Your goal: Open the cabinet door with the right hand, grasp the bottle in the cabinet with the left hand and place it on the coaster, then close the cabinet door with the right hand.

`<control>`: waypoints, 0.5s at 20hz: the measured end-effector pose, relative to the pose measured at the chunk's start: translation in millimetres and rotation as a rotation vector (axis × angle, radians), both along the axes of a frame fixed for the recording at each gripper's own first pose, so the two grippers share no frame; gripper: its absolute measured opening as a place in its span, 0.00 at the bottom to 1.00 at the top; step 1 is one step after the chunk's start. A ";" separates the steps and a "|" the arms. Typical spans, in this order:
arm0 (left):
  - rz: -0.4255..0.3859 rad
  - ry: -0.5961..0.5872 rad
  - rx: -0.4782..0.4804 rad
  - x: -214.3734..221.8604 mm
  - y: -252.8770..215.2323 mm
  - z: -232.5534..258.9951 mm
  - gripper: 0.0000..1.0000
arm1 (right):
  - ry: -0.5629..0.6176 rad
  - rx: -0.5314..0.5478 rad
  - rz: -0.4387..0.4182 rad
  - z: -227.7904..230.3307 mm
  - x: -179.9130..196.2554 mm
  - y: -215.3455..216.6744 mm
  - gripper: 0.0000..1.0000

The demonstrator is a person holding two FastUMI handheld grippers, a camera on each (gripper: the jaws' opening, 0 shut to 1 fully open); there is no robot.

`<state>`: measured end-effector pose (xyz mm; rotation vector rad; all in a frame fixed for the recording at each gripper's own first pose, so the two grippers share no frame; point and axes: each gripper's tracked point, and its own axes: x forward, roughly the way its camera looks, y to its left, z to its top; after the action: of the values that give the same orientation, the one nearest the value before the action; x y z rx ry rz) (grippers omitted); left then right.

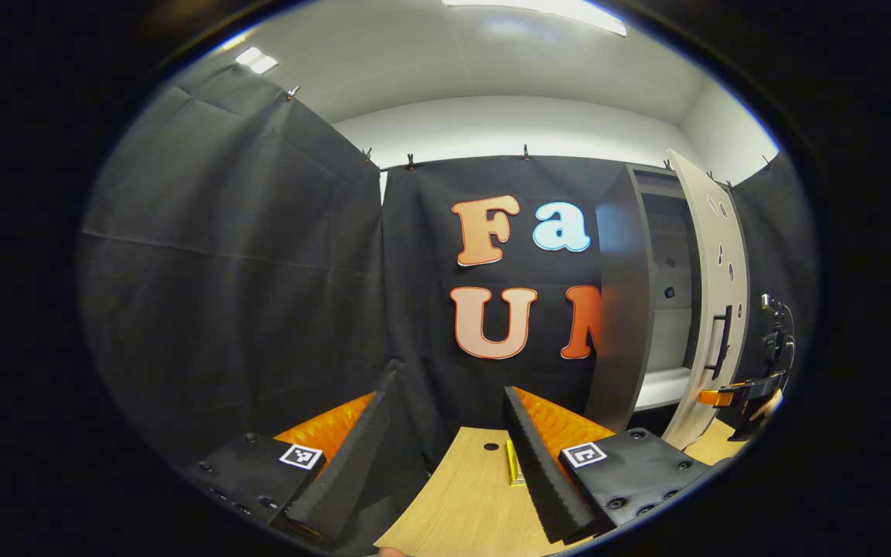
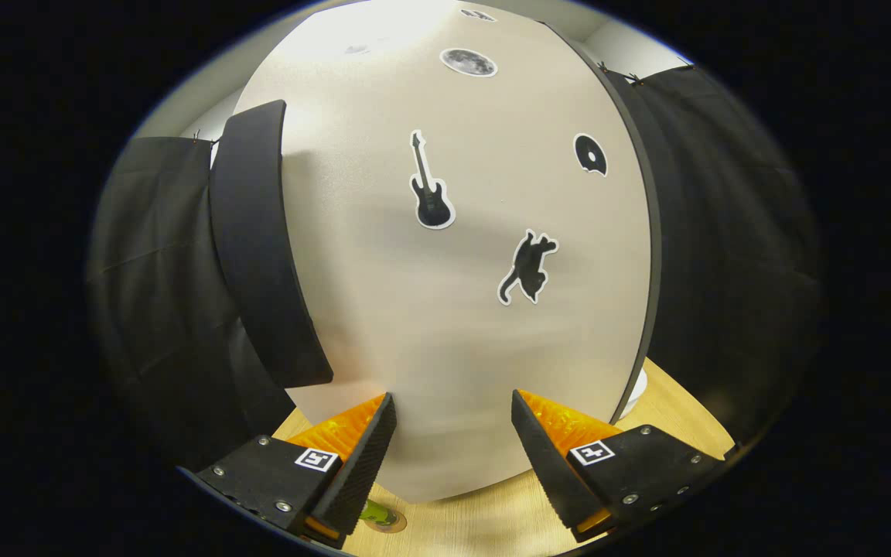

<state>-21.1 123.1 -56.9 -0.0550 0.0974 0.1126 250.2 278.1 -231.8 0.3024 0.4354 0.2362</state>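
The cabinet door (image 2: 453,255) is a tall pale panel with its long axis upright. In the right gripper view it stands just ahead of the right gripper (image 2: 453,433), at twelve o'clock from the fingertips, face-on to the camera. Stickers mark its face: a guitar (image 2: 431,184) upright near the middle, a cat (image 2: 528,266) at about four o'clock from the guitar, a disc (image 2: 590,154) toward two o'clock and a moon (image 2: 468,62) near the top. The door's black handle (image 2: 260,247) runs upright along its nine o'clock side, above and outside the left finger. The right gripper is released, its fingers spread wide and clasping nothing; whether the tips touch the panel I cannot tell. Below the fingers lies the wooden table (image 2: 492,518), and at seven o'clock a small round brown coaster (image 2: 385,523) with something green (image 2: 374,510) on it shows partly behind the left finger.

In the left gripper view the cabinet (image 1: 631,309) stands at three o'clock, its door (image 1: 712,294) swung partly open and seen edge-on, the handle (image 1: 720,340) upright on it. The shelves inside look pale; what they hold is too small to tell. The left gripper (image 1: 445,433) is also released, fingers apart over the table (image 1: 469,495), with a small yellow object (image 1: 516,464) beside the right finger. The other gripper (image 1: 732,394) shows far off at four o'clock, just by the door's lower part.
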 end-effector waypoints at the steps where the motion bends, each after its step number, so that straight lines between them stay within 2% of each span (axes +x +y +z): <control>1: 0.006 0.004 0.004 1.7 4.0 -1.6 0.97 | 0.001 0.004 0.000 -0.2 2.6 1.0 0.93; 7: 0.022 0.016 0.017 14.9 10.5 -8.6 0.97 | -0.011 -0.009 -0.006 -0.8 15.0 9.4 0.93; 8: 0.023 0.018 0.016 15.9 11.7 -10.8 1.00 | -0.012 -0.013 -0.008 -0.1 16.7 10.9 0.93; 10: 0.024 0.024 0.017 19.1 14.0 -12.0 1.00 | -0.019 -0.027 -0.013 0.2 21.1 13.5 0.93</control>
<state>-2.0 137.1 -68.9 -0.0374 0.1202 0.1379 271.3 291.6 -231.6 0.2762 0.4176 0.2204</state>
